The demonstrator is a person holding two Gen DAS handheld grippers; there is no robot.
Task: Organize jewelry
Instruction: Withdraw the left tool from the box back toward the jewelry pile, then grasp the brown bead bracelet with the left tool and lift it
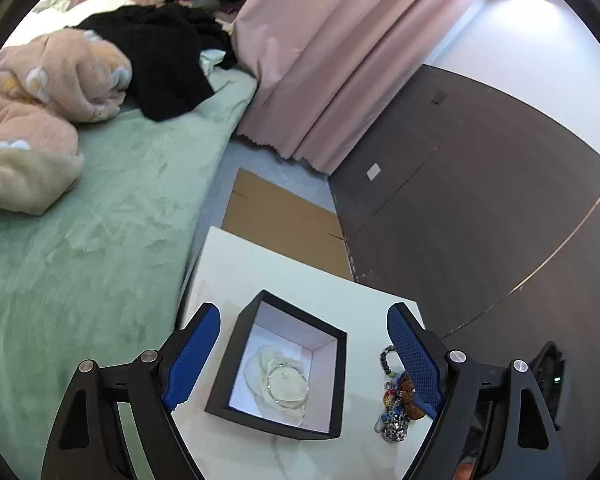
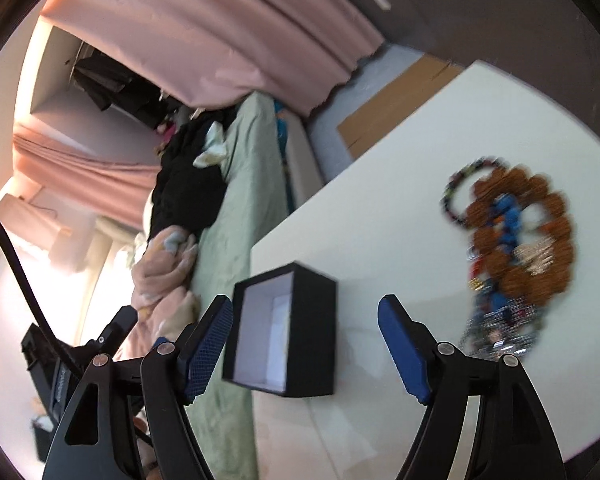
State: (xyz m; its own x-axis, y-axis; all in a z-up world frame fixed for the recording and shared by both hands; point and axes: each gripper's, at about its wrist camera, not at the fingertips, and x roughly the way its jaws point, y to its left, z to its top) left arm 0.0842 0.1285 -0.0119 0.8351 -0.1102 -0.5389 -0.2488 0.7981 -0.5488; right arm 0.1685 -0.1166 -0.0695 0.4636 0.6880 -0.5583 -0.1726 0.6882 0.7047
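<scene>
A black open box (image 1: 336, 384) with a white inside stands on the white table (image 1: 260, 264). In it lie a pale pouch and a clear bangle (image 1: 286, 386). My left gripper (image 1: 304, 328) is open and empty, above the box. A pile of jewelry (image 1: 394, 400) lies right of the box, partly behind my right finger. In the right wrist view the box (image 2: 312, 332) sits between my open, empty right gripper's (image 2: 306, 320) fingers. The jewelry pile (image 2: 512, 240), with a brown bead bracelet, lies blurred to the right.
A bed with a green cover (image 1: 100, 220) and heaped clothes (image 1: 40, 120) lies left of the table. Pink curtains (image 1: 340, 60) hang behind. A flat cardboard sheet (image 1: 280, 216) lies on the floor past the table's far edge. A dark wardrobe (image 1: 480, 200) stands at right.
</scene>
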